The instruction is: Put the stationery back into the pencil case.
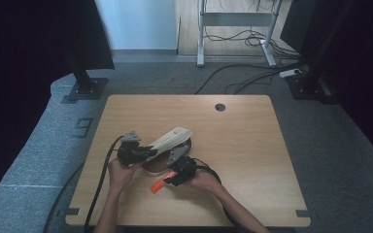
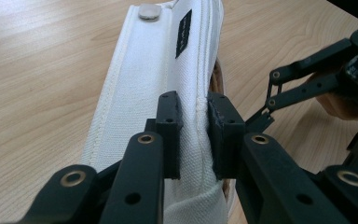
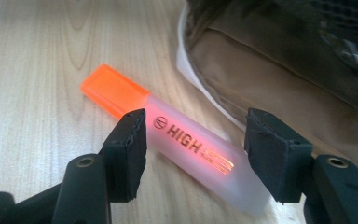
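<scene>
The white pencil case lies left of the middle of the desk, its flap lifted. The left gripper has its jaws clamped on the flap's stitched edge, holding it up over the brown inside. Just beside the case's near rim lies an orange highlighter, flat on the wood, its cap pointing away from the case. The right gripper stands over the highlighter with its jaws apart, one on each side of the barrel, not touching it. The two grippers are close together, with the case between them. The desk's right half and far side are bare wood up to a round cable hole; the near edge lies well apart from the highlighter.
</scene>
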Demonstrator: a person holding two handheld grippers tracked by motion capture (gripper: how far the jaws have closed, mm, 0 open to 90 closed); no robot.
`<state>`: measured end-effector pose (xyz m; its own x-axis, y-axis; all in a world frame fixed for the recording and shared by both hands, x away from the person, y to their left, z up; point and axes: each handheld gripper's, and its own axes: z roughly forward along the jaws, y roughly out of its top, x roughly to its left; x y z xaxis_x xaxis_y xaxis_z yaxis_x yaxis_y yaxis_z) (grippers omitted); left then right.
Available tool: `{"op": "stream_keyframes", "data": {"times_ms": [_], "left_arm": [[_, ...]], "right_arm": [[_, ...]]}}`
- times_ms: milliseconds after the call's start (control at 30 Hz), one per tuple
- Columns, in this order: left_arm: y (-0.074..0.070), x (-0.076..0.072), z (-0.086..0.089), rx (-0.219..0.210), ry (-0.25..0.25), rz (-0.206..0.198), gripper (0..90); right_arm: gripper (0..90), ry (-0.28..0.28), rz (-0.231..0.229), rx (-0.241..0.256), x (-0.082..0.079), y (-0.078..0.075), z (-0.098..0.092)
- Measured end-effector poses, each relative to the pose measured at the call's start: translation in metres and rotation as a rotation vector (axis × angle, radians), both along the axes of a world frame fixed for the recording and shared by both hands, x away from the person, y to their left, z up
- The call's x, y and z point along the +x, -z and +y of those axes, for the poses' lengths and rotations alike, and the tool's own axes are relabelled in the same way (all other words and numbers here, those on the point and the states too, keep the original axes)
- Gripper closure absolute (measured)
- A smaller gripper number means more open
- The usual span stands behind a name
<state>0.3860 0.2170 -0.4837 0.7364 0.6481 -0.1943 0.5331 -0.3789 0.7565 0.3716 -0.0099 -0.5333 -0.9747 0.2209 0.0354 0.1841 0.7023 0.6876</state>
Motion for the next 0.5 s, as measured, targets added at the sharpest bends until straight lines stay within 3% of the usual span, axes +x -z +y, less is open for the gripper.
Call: {"op": "stream_keyframes", "data": {"times_ms": [267, 500], "left_arm": [[0.0000, -0.0001, -0.0001, 0.001, 0.002, 0.001, 76.1], [0.0002, 0.0000, -0.0003, -0.001, 0.002, 0.002, 76.1]], "right_arm": [[46.1, -0.037, 0.009, -0.032, -0.0031, 0.0025, 0.0007], [58.6, -0.056, -0.014, -0.051, -0.0074, 0.0026, -0.0046]]}}
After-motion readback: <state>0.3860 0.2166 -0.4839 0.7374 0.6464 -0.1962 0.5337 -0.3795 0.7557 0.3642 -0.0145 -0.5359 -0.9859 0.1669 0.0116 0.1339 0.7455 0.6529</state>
